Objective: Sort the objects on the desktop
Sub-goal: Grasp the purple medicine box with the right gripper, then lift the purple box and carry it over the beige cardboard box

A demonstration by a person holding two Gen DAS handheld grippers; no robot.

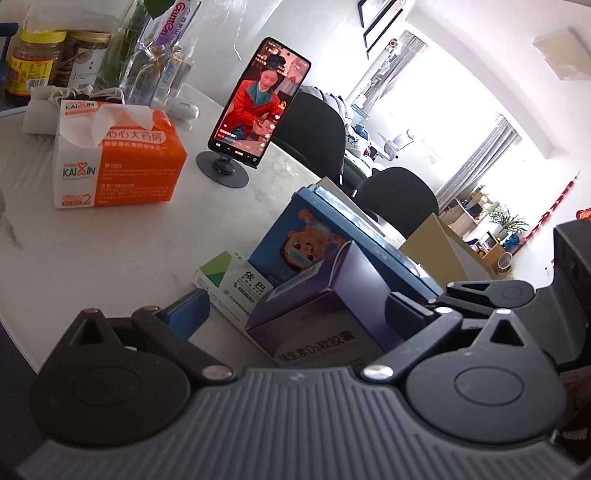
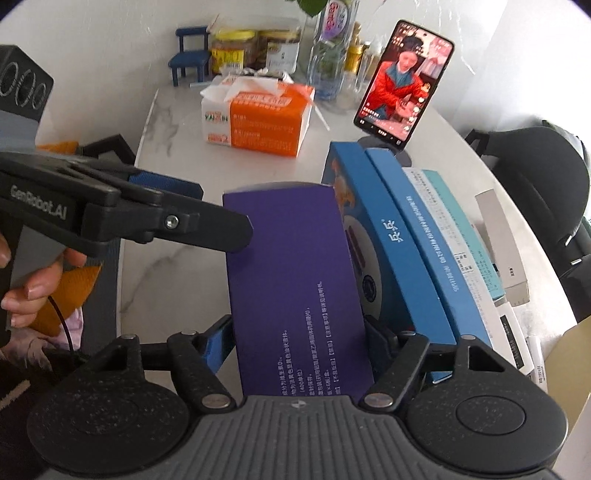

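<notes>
— While I have the purple box (image 2: pixel 295 280) clamped between the fingers of the right gripper (image 2: pixel 295 345), can you tell how far the sorting has got?

— Partly along, I judge. Several boxes stand on edge in a row at the right side of the table (image 2: pixel 177 236): a blue box (image 2: pixel 402 243) with a cartoon child in a mask, then a paler blue one (image 2: pixel 439 236) and a white-and-teal one (image 2: pixel 465 236). Your purple box stands right against the blue box, at the row's near end. A green-and-white box (image 1: pixel 232 284) lies flat beside them, outside the row.

— And my left gripper (image 1: pixel 295 314)?

— Its fingers stand wide apart, either side of the purple box, gripping nothing that I can see.

— Any writing?

— The orange tissue box (image 1: pixel 122 162) reads "KAIXIN" and a big "2". The purple box shows "D" amid Chinese characters, and the bottle (image 1: pixel 173 22) at the back reads "GanTen", I think. The left gripper's side reads "GenRobot.AI". A phone (image 1: pixel 258 99) on a stand plays a video.
</notes>
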